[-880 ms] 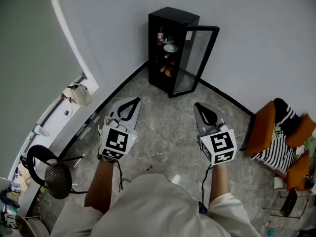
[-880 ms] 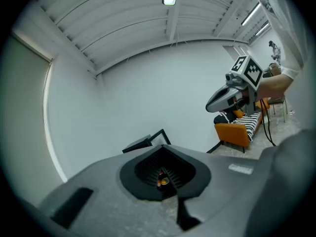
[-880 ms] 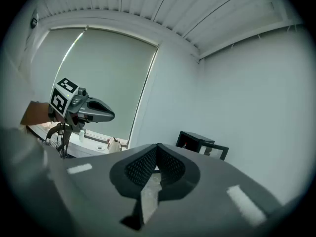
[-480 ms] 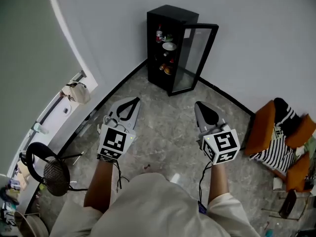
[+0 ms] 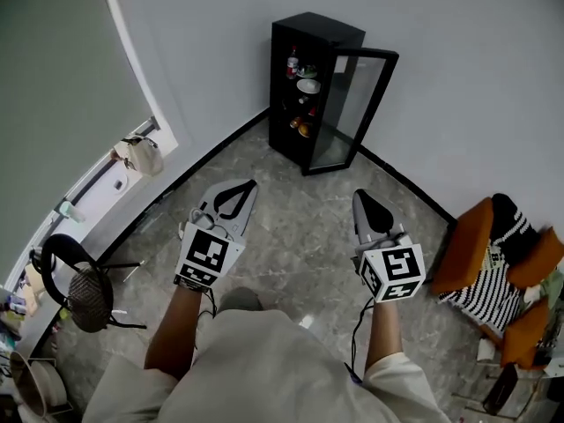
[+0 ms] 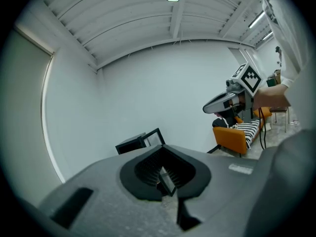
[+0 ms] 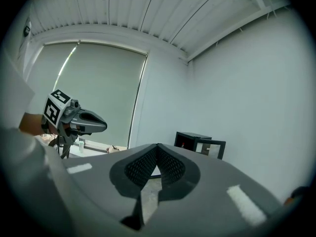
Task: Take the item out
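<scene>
Left gripper (image 5: 248, 188) and right gripper (image 5: 361, 199) are both closed and empty, well short of the black cabinet (image 5: 317, 29). Its glass door (image 5: 363, 104) stands open, with the items (image 5: 307, 86) untouched on its shelves. The whole task is left.

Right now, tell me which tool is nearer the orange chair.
Right. The right tool sits just left of the orange chair in the head view; the left tool is much farther left.
</scene>
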Motion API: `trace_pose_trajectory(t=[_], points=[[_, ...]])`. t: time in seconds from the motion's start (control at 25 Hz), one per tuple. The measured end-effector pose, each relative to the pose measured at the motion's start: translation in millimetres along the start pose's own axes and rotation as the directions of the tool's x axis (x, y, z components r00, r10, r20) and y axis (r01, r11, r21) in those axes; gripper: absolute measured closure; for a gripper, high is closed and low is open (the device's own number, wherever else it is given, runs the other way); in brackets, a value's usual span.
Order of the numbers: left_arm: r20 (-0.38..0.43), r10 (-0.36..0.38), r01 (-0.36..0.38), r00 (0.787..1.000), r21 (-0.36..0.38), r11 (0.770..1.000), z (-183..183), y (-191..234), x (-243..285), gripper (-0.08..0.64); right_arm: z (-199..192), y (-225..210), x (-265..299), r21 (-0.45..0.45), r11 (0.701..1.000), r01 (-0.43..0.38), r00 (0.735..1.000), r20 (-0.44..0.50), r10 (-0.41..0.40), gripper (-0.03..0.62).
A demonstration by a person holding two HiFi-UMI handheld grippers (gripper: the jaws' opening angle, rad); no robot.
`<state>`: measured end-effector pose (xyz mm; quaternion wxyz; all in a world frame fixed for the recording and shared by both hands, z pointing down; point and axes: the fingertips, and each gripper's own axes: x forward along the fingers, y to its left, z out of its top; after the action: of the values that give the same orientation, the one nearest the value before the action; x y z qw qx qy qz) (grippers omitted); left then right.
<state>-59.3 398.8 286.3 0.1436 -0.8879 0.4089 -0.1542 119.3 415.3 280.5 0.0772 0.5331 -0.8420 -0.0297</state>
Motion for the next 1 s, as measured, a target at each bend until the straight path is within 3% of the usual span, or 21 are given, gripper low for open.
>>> trace_pose_trajectory(t=[0.28, 0.56, 0.72, 1.0], points=[[-0.024, -0.014, 0.014, 1.0, 0.008, 1.0, -11, 3, 31, 0.557, -14, -16, 20, 0.003, 1.0, -0.029, 0.999, -0.027, 0.029, 0.586], [-0.037, -0.04, 0.041, 0.998, 0.02, 0.999, -43, 42, 119, 0.557, -20, -55, 93, -0.024, 0.998, -0.056, 0.998, -0.017, 0.056, 0.586], [-0.047, -0.051, 0.053, 0.998, 0.049, 0.997, -53, 90, 181, 0.557, -20, -89, 164, -0.03, 0.999, -0.043, 0.999, -0.027, 0.042, 0.586], [-0.055, -0.042, 0.045, 0.998, 0.038, 0.998, -64, 186, 276, 0.557, -4, -141, 287, -0.04, 0.999, -0.008, 1.0, -0.02, 0.008, 0.586]])
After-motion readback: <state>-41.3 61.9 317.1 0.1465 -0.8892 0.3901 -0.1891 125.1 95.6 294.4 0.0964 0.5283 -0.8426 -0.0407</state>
